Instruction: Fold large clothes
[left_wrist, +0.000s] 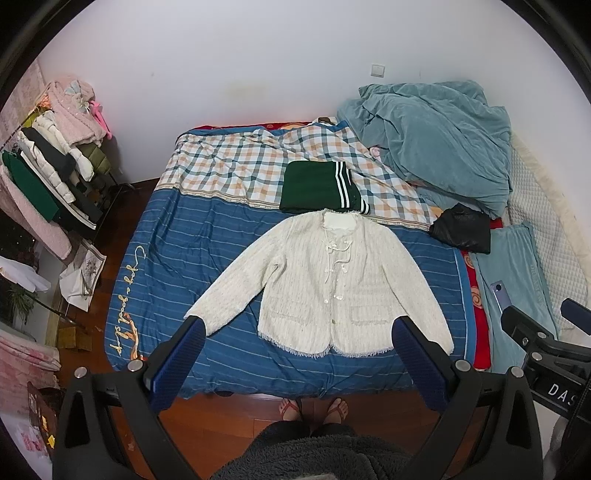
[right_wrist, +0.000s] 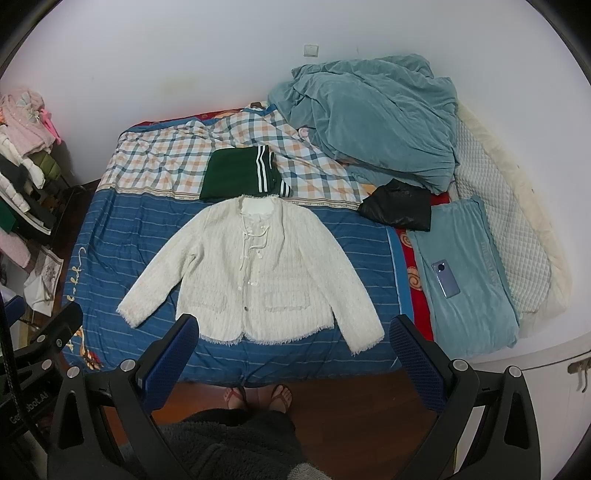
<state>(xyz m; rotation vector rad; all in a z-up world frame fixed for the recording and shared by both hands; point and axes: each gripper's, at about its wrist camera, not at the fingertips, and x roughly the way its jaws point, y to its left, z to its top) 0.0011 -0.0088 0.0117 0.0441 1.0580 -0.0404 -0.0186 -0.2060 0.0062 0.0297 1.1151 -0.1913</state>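
A cream knitted cardigan (left_wrist: 332, 280) lies flat and face up on the blue striped bedspread (left_wrist: 192, 236), sleeves spread out to both sides, hem toward me. It shows the same way in the right wrist view (right_wrist: 255, 273). My left gripper (left_wrist: 299, 328) is open and empty, held high above the bed's near edge over the cardigan's hem. My right gripper (right_wrist: 295, 325) is open and empty, likewise high above the hem. A folded green garment with white stripes (left_wrist: 321, 186) lies just beyond the collar.
A rumpled teal blanket (left_wrist: 436, 136) fills the bed's far right. A black garment (left_wrist: 461, 229) and a phone (right_wrist: 445, 278) on a teal pillow lie to the right. A clothes rack (left_wrist: 48, 166) stands left. My feet (left_wrist: 314, 408) are on the wooden floor.
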